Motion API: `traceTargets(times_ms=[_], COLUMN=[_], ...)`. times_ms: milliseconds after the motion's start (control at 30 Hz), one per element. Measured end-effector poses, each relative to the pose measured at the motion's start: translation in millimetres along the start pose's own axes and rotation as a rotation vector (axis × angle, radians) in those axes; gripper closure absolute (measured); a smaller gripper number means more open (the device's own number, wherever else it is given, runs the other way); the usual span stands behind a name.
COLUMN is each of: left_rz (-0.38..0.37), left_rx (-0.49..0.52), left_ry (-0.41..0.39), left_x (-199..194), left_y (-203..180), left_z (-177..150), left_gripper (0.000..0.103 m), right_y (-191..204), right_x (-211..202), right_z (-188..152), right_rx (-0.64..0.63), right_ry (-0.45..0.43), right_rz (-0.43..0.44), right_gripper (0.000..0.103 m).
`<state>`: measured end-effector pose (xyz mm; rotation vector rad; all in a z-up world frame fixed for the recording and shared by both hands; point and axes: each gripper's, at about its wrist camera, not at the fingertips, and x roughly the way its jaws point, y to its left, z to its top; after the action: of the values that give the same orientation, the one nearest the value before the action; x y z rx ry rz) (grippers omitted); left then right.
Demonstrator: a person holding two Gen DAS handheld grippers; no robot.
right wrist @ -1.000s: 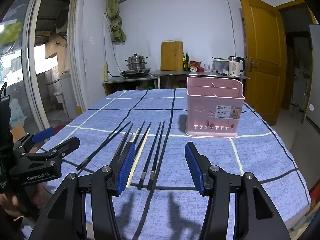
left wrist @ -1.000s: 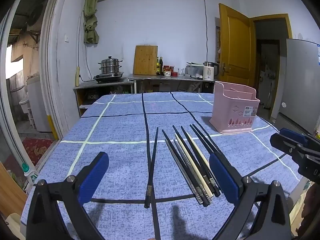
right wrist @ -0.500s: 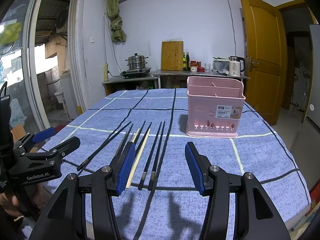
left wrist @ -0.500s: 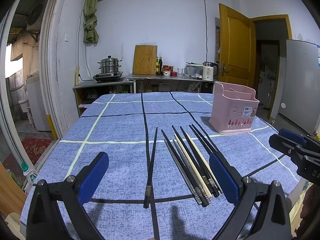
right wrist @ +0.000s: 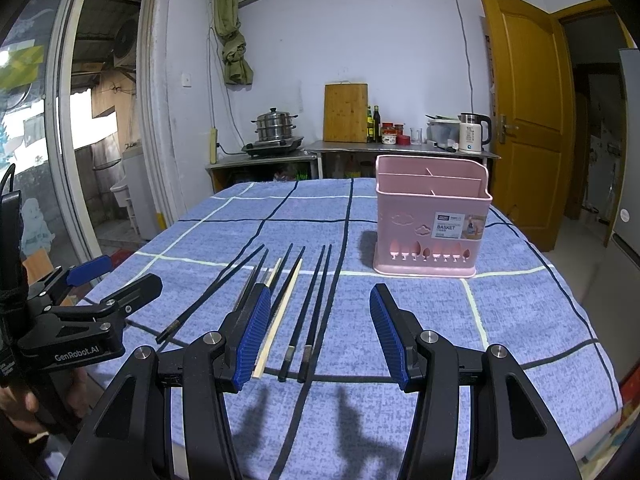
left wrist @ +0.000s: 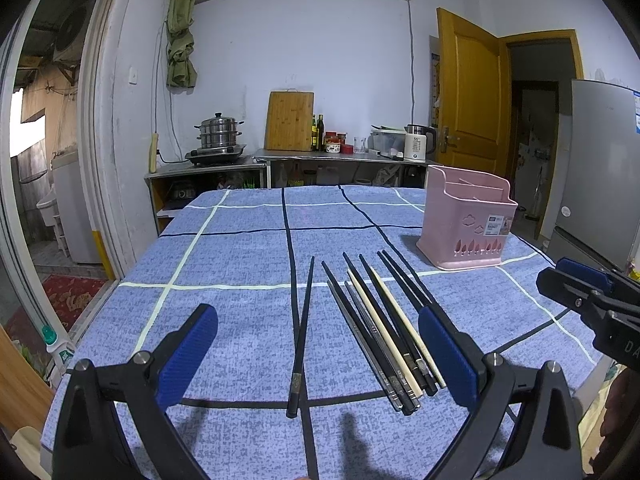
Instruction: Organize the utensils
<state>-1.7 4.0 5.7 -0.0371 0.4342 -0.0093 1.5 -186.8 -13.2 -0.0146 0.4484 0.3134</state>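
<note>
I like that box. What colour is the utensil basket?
Pink; the utensil basket shows best in the right wrist view.

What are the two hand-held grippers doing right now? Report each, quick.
Left hand-held gripper: open, holding nothing, above the chopsticks.
Right hand-held gripper: open, holding nothing, also above the chopsticks.

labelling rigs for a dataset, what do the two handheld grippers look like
Both the left gripper and the right gripper are black angular frames with silver pivot bolts and ribbed blue finger pads. White "GenRobot.AI" lettering marks the left one's side.
</note>
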Motion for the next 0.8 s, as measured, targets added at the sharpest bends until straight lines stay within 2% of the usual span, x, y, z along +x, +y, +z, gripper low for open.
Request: traceTargets(times_ms=[800], left_rz=[0.010], left_rx=[0.007], left_ry=[0.017], left_x=[8.5], left_y=[1.9], left_z=[-1.8], left_gripper=[0.001], right_y=[1.1], right_x=[8.7], right_z=[-1.4], right_rx=[0.001], right_ry=[0.027], right_rz=[0.015], right_gripper=[0.050])
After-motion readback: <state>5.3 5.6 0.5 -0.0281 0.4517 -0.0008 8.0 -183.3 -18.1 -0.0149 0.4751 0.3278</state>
